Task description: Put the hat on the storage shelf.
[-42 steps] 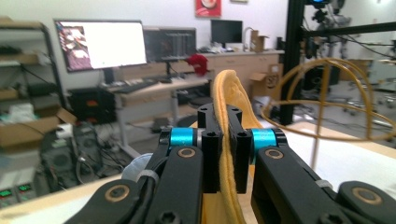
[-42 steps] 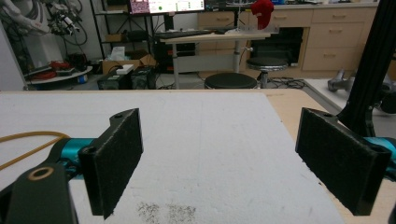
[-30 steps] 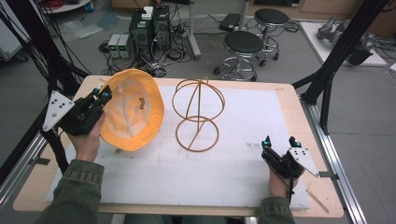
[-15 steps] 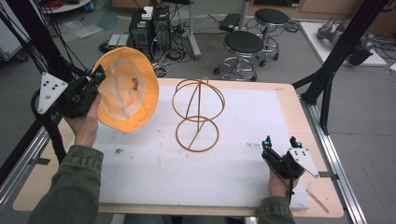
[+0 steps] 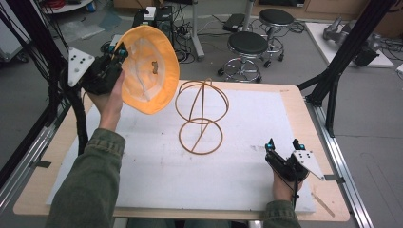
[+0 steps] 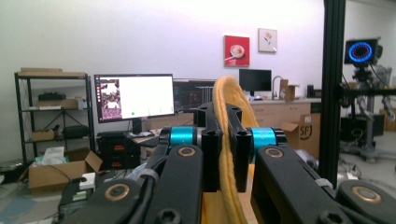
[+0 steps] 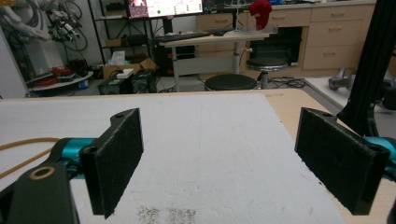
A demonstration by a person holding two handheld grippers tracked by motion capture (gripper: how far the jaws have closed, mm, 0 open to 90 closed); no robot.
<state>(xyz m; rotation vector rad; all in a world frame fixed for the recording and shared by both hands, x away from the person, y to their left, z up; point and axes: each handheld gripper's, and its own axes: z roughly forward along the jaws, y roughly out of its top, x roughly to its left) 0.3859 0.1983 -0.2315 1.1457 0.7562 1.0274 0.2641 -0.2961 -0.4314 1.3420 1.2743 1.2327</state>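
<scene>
Leftmost, black frame posts (image 5: 28, 61) and cables sit by the tabletop (image 5: 294, 102) edge. Left hand-held gripper (image 5: 116, 52) is raised above the far-left corner, jaws pinched together on the rim of an orange hat (image 5: 147, 71); the left gripper view shows the hat brim (image 6: 226, 154) squeezed between the two black jaws, edge-on. Hat is off the tabletop, tilted, its pale inside facing the high view, just beside the wire stand (image 5: 202, 116) but apart from it. Wire stand is upright near the middle of the white mat (image 5: 157, 171): a ring base on the mat, a slanted rod, looped wires on top. Behind the tabletop, on the floor: boxes and tangled cables (image 5: 157, 21), then two black stools (image 5: 247, 45). Right hand-held gripper (image 5: 283, 144) rests low on the mat near the front-right corner, jaws wide apart, nothing between them; the right gripper view shows bare mat (image 7: 210, 140) ahead and a bit of the wire ring (image 7: 23, 144) at the left edge. Far right, a black diagonal frame strut (image 5: 351, 52) stands beside the tabletop.
</scene>
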